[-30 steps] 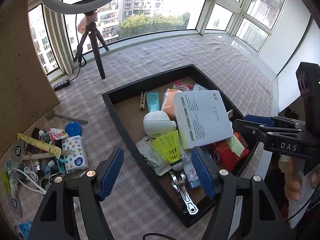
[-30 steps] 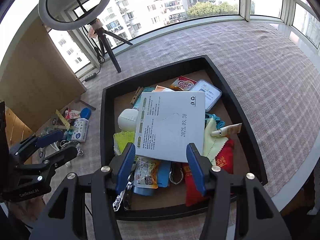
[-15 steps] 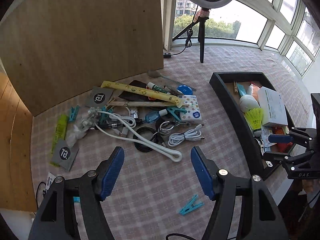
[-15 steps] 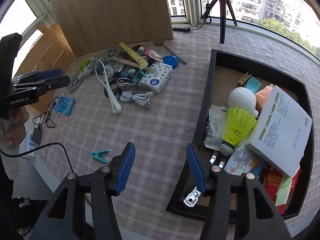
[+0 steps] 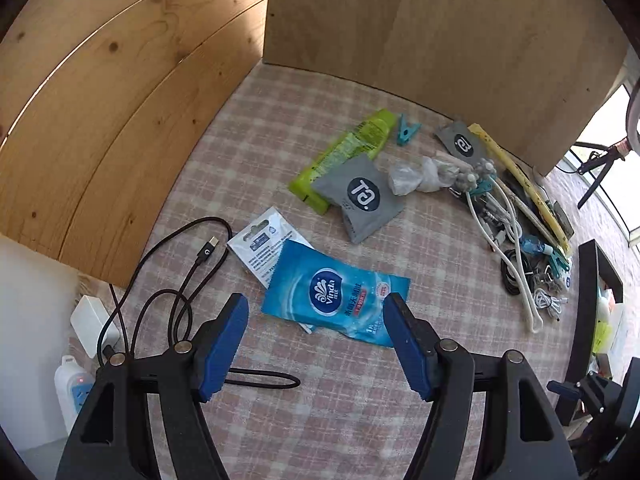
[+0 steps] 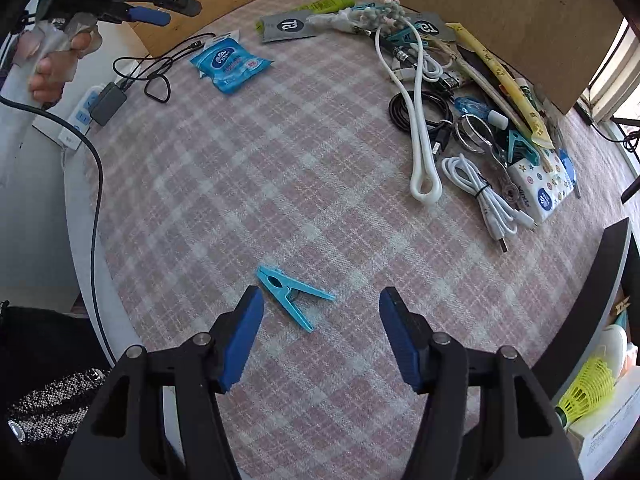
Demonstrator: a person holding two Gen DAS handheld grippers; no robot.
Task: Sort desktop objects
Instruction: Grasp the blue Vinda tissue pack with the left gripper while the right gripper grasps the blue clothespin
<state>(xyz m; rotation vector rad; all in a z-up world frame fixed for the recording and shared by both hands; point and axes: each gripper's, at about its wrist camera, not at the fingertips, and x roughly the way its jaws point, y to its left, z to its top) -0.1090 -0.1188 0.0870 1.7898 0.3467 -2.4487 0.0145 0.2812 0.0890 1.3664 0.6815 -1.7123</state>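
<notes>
My left gripper point(image 5: 316, 312) is open and empty, hovering just above a blue Vinda wipes pack point(image 5: 334, 298) that lies on the checked cloth, over a white card point(image 5: 264, 246). The pack also shows in the right wrist view point(image 6: 230, 62). My right gripper point(image 6: 320, 308) is open and empty, above a light blue clothes peg point(image 6: 292, 300) lying between its fingers. The black tray point(image 6: 592, 300) with a yellow shuttlecock point(image 6: 588, 390) sits at the right edge.
A grey pouch point(image 5: 362, 198), a green tube point(image 5: 344, 156), white cables point(image 6: 420, 112), a tissue pack point(image 6: 540, 184) and other small items lie along the wooden board point(image 5: 440, 32). A black USB cable point(image 5: 176, 272) and a power strip point(image 5: 74, 392) lie at the left.
Both grippers swung left, away from the tray. The left one now faces the blue wipes pack, the right one the blue peg. Both stayed open.
</notes>
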